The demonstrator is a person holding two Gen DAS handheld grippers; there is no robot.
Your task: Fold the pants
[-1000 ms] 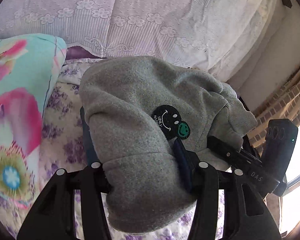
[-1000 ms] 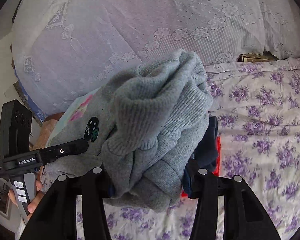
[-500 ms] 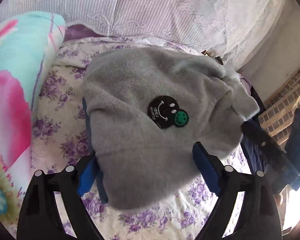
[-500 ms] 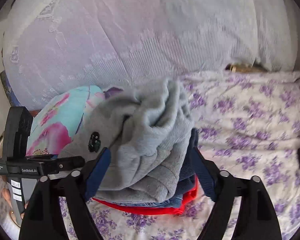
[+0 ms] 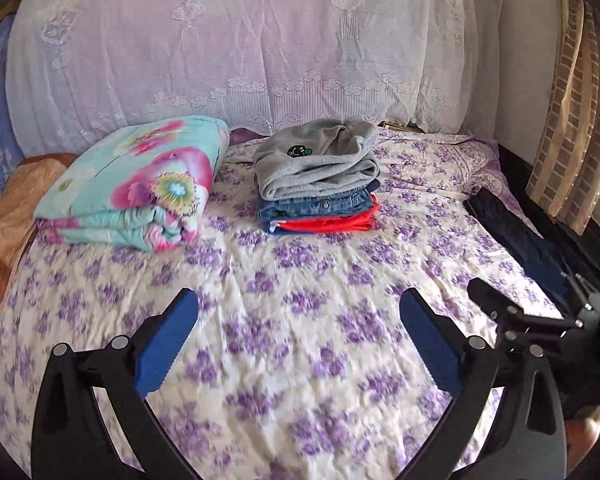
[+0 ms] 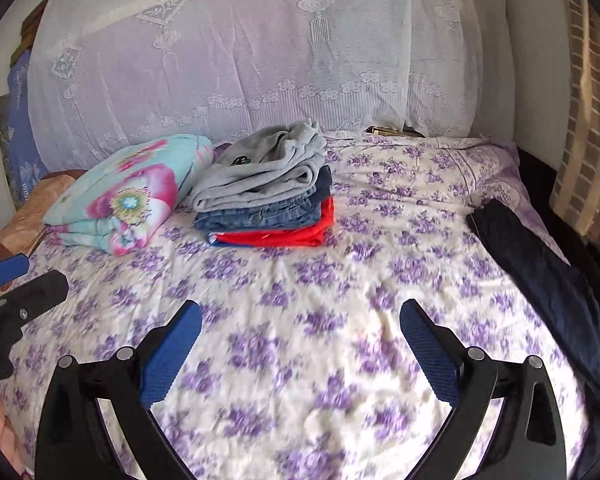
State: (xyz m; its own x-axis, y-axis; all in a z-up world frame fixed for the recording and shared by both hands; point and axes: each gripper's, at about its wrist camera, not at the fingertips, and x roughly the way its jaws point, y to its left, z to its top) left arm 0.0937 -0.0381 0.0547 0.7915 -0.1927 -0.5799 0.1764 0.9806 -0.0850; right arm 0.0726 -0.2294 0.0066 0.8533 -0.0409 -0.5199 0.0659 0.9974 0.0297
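Folded grey pants [image 5: 316,160] with a black smiley patch lie on top of a stack, over folded blue jeans [image 5: 320,206] and a red garment [image 5: 328,224], at the far side of the bed. The stack also shows in the right wrist view [image 6: 264,172]. My left gripper [image 5: 298,322] is open and empty, well back from the stack above the floral sheet. My right gripper [image 6: 300,330] is open and empty too. Dark navy pants [image 6: 540,280] lie unfolded along the bed's right edge, also in the left wrist view [image 5: 520,240].
A folded floral quilt [image 5: 140,184] lies left of the stack. A white lace net [image 5: 240,48] hangs behind the bed. The purple-flowered sheet [image 5: 300,280] spreads between the grippers and the stack. A curtain [image 5: 572,120] and dark bed frame stand at the right.
Both grippers let go of the grey pants on top of the stack, opened wide and pulled far back toward the near side of the bed.
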